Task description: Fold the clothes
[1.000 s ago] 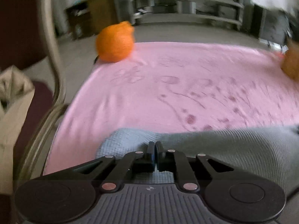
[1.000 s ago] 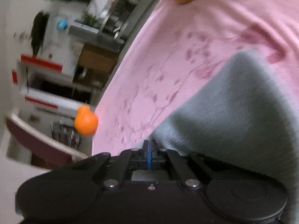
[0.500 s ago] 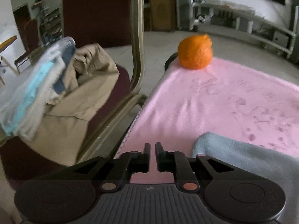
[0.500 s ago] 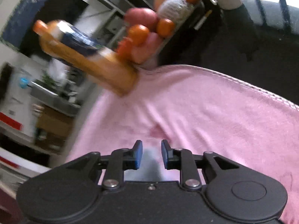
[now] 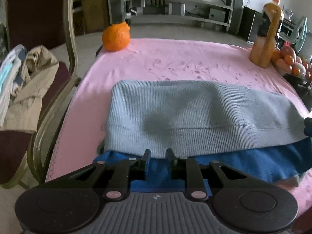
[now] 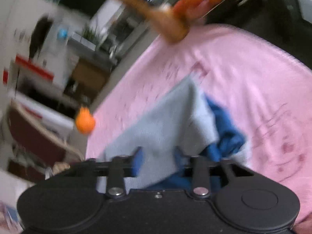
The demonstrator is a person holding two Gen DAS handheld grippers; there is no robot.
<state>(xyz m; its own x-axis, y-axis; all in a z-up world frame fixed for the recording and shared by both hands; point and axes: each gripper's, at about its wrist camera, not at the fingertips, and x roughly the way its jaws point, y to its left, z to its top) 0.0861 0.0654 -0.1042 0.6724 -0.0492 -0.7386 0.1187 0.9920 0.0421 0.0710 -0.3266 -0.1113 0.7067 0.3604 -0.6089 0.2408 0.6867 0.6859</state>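
Observation:
A grey-blue knit garment (image 5: 195, 113) lies folded in a wide band on the pink cloth (image 5: 175, 58). It rests on top of a darker blue garment (image 5: 243, 161). My left gripper (image 5: 158, 154) hovers at the grey hem's near edge. Its jaws are opening, and nothing is pinched between them. In the blurred right wrist view the right gripper (image 6: 158, 154) has its blue pads apart above the grey garment's (image 6: 165, 124) end. The cloth shows through the gap, with the blue garment (image 6: 226, 136) bunched beside it.
An orange (image 5: 116, 37) sits at the pink cloth's far left corner, and a juice bottle (image 5: 267, 35) and a fruit pile (image 5: 290, 60) at the far right. A chair (image 5: 70, 39) on the left holds beige clothes (image 5: 29, 89).
Both grippers were shut on the grey garment's edge a second ago, and both have since opened and drawn back. The grey garment now lies folded over the blue one.

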